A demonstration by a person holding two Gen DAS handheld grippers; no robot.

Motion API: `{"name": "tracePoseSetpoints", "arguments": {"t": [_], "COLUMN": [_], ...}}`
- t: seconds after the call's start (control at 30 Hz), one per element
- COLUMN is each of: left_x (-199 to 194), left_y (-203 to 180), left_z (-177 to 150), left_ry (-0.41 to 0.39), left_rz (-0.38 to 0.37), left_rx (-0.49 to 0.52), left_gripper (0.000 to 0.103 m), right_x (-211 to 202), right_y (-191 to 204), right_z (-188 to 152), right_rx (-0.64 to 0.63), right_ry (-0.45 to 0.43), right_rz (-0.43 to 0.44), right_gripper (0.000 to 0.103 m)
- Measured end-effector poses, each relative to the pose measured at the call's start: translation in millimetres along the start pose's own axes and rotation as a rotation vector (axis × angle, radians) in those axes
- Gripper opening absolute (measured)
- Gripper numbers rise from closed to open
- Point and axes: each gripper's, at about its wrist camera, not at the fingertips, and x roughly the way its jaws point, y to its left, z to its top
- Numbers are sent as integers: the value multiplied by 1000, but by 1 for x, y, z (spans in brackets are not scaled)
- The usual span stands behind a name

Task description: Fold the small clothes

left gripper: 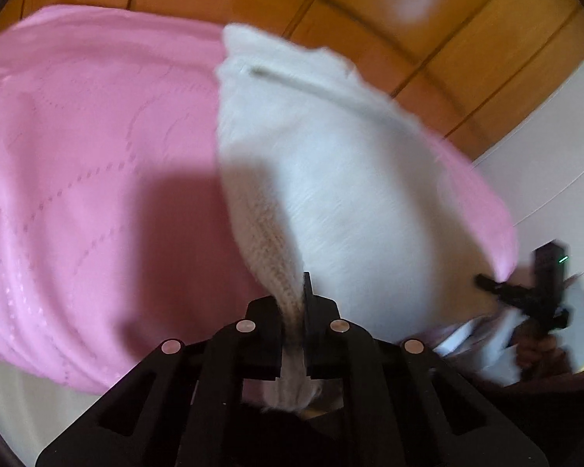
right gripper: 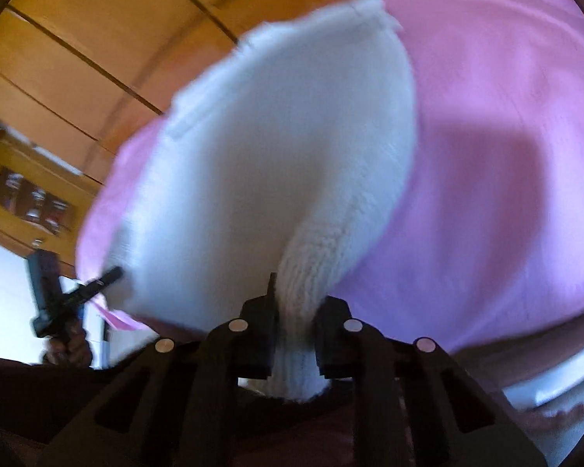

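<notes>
A small white knitted garment (left gripper: 315, 163) is lifted off a pink quilted bedspread (left gripper: 89, 148). My left gripper (left gripper: 294, 311) is shut on its ribbed hem at one corner. My right gripper (right gripper: 296, 307) is shut on the ribbed hem of the same garment (right gripper: 276, 148) at the other corner. Each gripper shows in the other's view, the right gripper (left gripper: 486, 284) at the garment's right edge and the left gripper (right gripper: 113, 274) at its left edge. The cloth hangs stretched between them and is blurred by motion.
The pink bedspread (right gripper: 506, 124) covers the bed beneath. A wooden panelled wall or headboard (left gripper: 370, 4) stands behind it. A white wall (left gripper: 556, 148) lies to the right, and a wooden shelf with small items (right gripper: 31, 198) to the left.
</notes>
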Motion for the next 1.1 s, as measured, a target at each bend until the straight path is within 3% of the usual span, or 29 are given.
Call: {"name": "tracePoseSetpoints", "arguments": {"t": [0.1, 0.17, 0.27, 0.47, 0.53, 0.57, 0.6, 0.67, 0.87, 0.93, 1.03, 1.07, 1.1], "left_x": [-9, -5, 10, 50, 58, 60, 58, 51, 52, 58, 63, 65, 68], "left_y": [-1, -1, 4, 12, 17, 20, 23, 33, 52, 52, 40, 36, 32], "left_z": [25, 42, 76, 146, 159, 162, 162, 158, 114, 102, 94, 96, 98], "left_ry": [-68, -94, -113, -133, -124, -122, -139, -190, -99, -62, -80, -78, -72], "left_rz": [-93, -111, -123, -16, 30, 54, 77, 96, 72, 63, 76, 74, 62], "left_rx": [-60, -84, -131, -182, -201, -212, -218, -219, -153, -123, -60, -52, -48], "left_gripper": [6, 6, 6, 6, 12, 30, 54, 64, 64, 64, 64, 56, 39], "right_x": [-16, -18, -12, 24, 29, 28, 23, 8, -11, 1, 26, 32, 38], "right_y": [8, 4, -3, -36, -44, -47, -50, -51, -63, -62, -56, -51, -45], "right_z": [27, 47, 78, 134, 140, 142, 143, 135, 97, 84, 80, 82, 86], "right_rx": [15, 44, 69, 160, 184, 194, 195, 185, 126, 93, 50, 31, 16], "right_ry": [-105, -152, -206, -206, -208, -214, -223, -276, -239, -189, -155, -166, -173], "right_rz": [60, 77, 33, -42, -38, -30, -20, -23, -86, -129, -182, -201, -219], "right_gripper": [14, 14, 14, 14, 23, 45, 74, 83, 87, 87, 81, 76, 63]}}
